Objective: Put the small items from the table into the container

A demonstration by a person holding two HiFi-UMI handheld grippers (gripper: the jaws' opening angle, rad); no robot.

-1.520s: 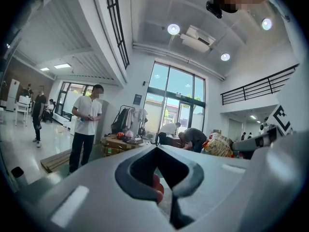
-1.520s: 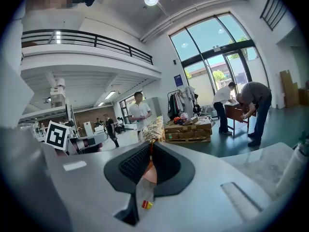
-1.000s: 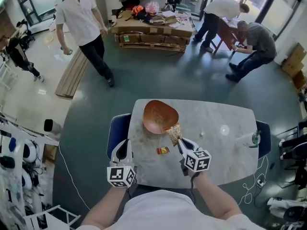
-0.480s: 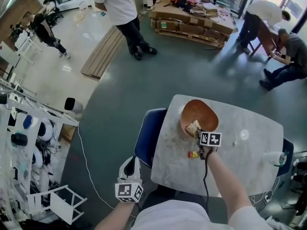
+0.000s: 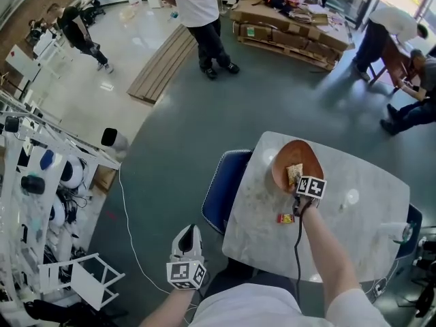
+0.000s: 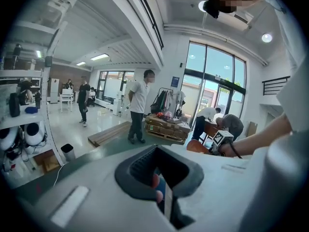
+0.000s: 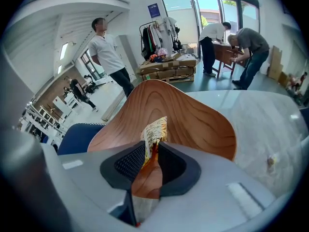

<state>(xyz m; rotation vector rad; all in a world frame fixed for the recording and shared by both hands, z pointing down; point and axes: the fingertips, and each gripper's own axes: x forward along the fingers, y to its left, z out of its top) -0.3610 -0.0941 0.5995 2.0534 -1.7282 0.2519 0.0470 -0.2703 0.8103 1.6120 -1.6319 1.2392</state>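
Over the table (image 5: 354, 244), the head view shows my right gripper (image 5: 298, 180) at the wooden bowl (image 5: 283, 159); a small red item (image 5: 285, 218) lies beside it. Left gripper view: the left gripper (image 6: 161, 178) has its jaws clenched and empty. Right gripper view: the jaws are opening, with a snack packet (image 7: 155, 132) between them, inside the bowl.

No legible text anywhere. Square black-and-white markers on right gripper (image 5: 298, 182) and left gripper (image 5: 190, 231): patterns only, no characters. Print on snack packet (image 7: 155, 131) too blurred to read. Blue wall sign (image 7: 153, 9) too small to read. Small red packet (image 5: 285, 218) on table (image 5: 354, 237): print illegible.
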